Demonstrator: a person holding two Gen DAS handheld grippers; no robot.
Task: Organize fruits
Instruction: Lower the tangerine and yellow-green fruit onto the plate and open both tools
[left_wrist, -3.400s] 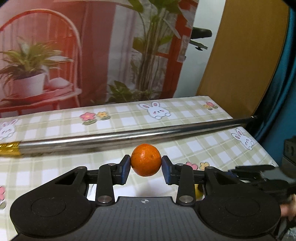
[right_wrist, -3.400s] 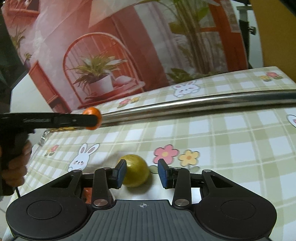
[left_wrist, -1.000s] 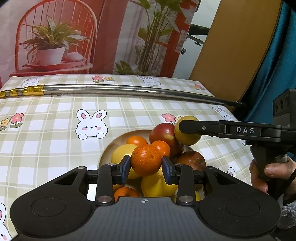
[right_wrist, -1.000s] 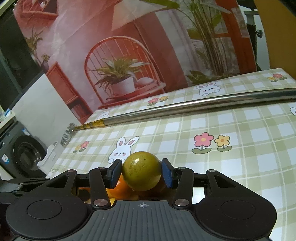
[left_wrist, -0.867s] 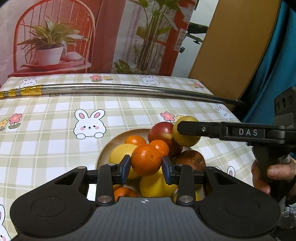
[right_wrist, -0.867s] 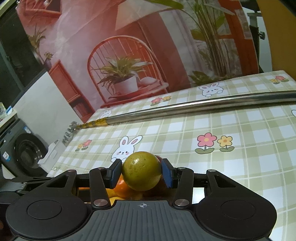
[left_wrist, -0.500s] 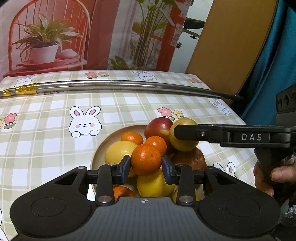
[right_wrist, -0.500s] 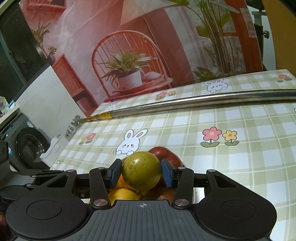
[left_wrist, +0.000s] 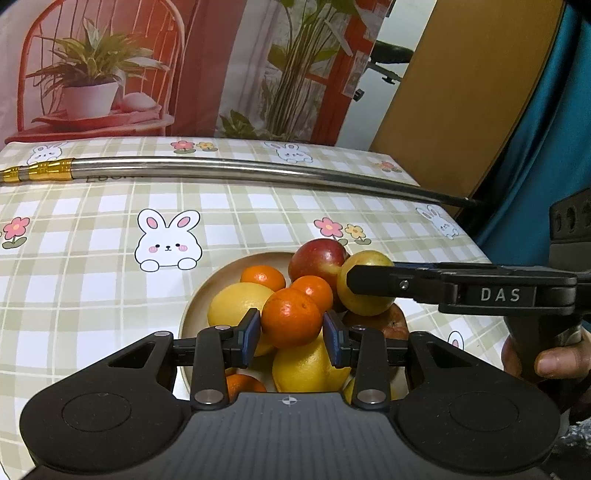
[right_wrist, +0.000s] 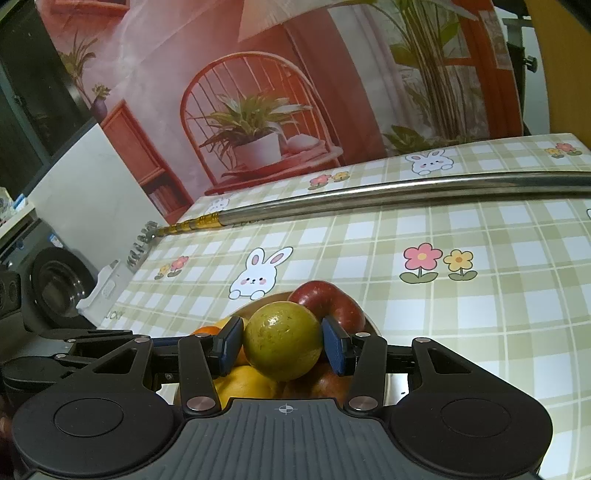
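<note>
A: What's the left gripper (left_wrist: 291, 334) like?
B: Black ribbed body, round discs, silver screws, blue pads (left_wrist: 249, 334).
A: The right gripper (right_wrist: 282, 345)?
B: Same build; its side reads "DAS" in white.

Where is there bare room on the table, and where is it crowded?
Bare checked tablecloth runs between the steel rod and the bowl, left of the bowl too. The bowl itself is heaped with fruit, with both loaded grippers over it.
</note>
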